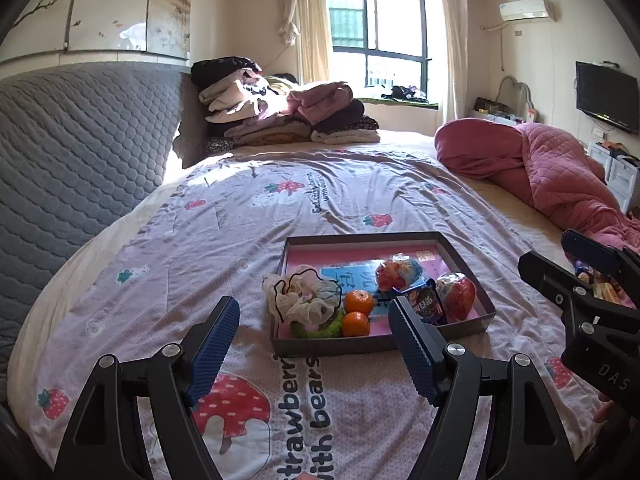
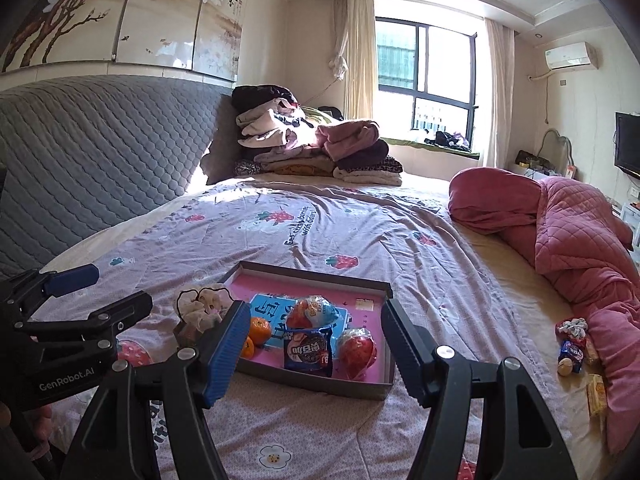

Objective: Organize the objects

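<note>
Snack packets (image 2: 573,350) are seen loose on the bedspread (image 2: 280,420) at four o'clock in the right wrist view, just beside the pink quilt (image 2: 576,240). They are judged light, crinkly and slippery; each is best pinched across its flat middle. Both the left gripper (image 1: 314,334) and the right gripper (image 2: 314,338) are spread wide, with nothing grasped. At twelve o'clock, a shallow tray (image 2: 312,386) is set on the soft, yielding bedspread, holding two oranges (image 1: 357,312), wrapped fruit and a dark packet (image 2: 308,350). Folded clothes (image 1: 288,112) are stacked farther back, under the window (image 1: 378,36).
</note>
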Demonstrator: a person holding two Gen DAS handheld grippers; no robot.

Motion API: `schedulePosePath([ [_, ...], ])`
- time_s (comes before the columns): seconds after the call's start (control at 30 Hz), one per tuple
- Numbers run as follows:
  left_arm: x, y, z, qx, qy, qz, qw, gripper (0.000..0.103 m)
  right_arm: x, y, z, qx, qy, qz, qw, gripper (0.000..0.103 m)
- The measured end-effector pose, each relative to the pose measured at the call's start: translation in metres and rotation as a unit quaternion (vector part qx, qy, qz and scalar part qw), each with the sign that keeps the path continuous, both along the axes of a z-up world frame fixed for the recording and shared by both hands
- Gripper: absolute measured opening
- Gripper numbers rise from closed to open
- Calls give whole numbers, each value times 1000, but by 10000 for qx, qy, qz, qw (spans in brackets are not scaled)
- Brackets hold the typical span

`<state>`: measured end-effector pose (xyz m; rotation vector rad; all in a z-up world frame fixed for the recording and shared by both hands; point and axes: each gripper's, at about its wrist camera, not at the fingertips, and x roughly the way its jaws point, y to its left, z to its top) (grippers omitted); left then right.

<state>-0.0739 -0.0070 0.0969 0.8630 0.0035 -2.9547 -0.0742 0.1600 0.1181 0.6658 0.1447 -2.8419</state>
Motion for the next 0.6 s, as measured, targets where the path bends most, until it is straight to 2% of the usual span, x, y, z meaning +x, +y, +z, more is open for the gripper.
schedulePosePath([
  [0.6,8,0,-54,-18,-299,84,9995,78,13,4,-45,61,-189,-148,9997,67],
])
